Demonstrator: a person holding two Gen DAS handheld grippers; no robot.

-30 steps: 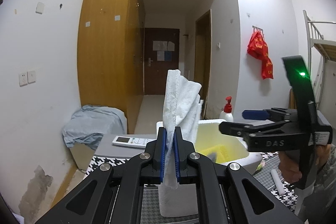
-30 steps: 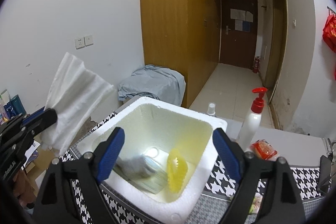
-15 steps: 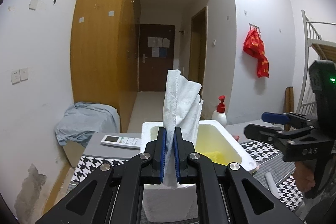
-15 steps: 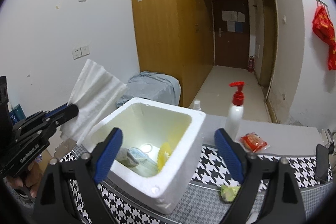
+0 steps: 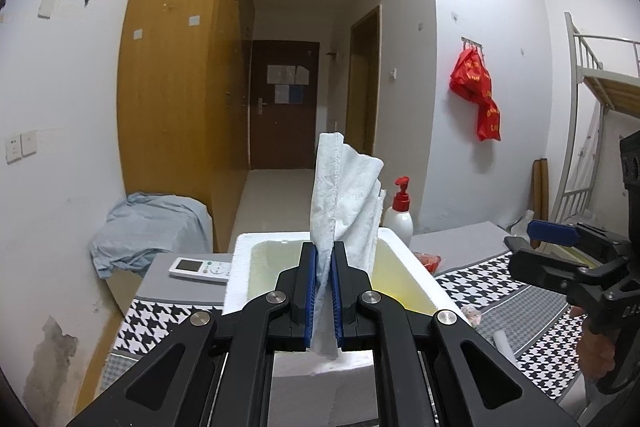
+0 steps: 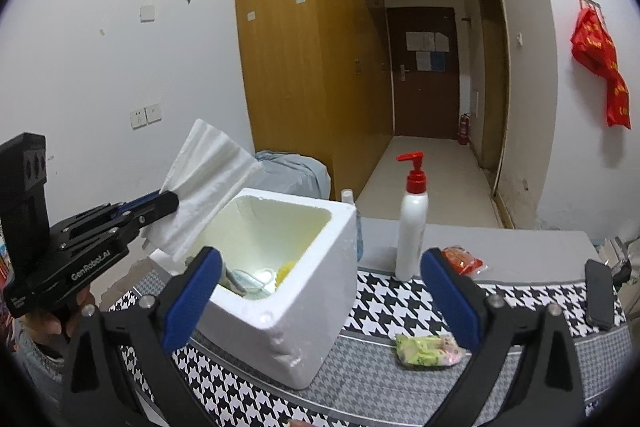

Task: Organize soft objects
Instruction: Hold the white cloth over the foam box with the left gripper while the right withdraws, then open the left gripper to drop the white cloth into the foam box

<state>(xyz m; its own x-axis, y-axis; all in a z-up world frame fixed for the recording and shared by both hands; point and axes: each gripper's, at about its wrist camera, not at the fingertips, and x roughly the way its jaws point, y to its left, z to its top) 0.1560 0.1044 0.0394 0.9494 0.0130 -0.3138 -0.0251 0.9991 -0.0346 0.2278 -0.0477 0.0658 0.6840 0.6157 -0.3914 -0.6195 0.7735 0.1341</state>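
Observation:
My left gripper point(image 5: 323, 259) is shut on a white paper towel point(image 5: 344, 195) and holds it upright over the near left rim of the white foam box point(image 5: 240, 267). In the right wrist view the left gripper point(image 6: 168, 201) and towel point(image 6: 204, 187) sit at the box's point(image 6: 288, 319) left edge. The box holds a yellow item point(image 6: 286, 269) and a clear wrapped item point(image 6: 248, 277). My right gripper point(image 6: 320, 303) is open and empty, in front of the box. It shows at the right edge of the left wrist view point(image 5: 548, 239).
A white pump bottle with red top point(image 6: 412, 223) stands behind the box. A red snack packet point(image 6: 460, 259), a green packet point(image 6: 428, 345) and a black phone point(image 6: 598, 293) lie on the houndstooth cloth point(image 6: 392, 303). A white remote point(image 5: 200, 269) lies left of the box.
The right gripper has pulled back and to the right, away from above the box. The left gripper still holds the towel and has drawn back slightly from the box.

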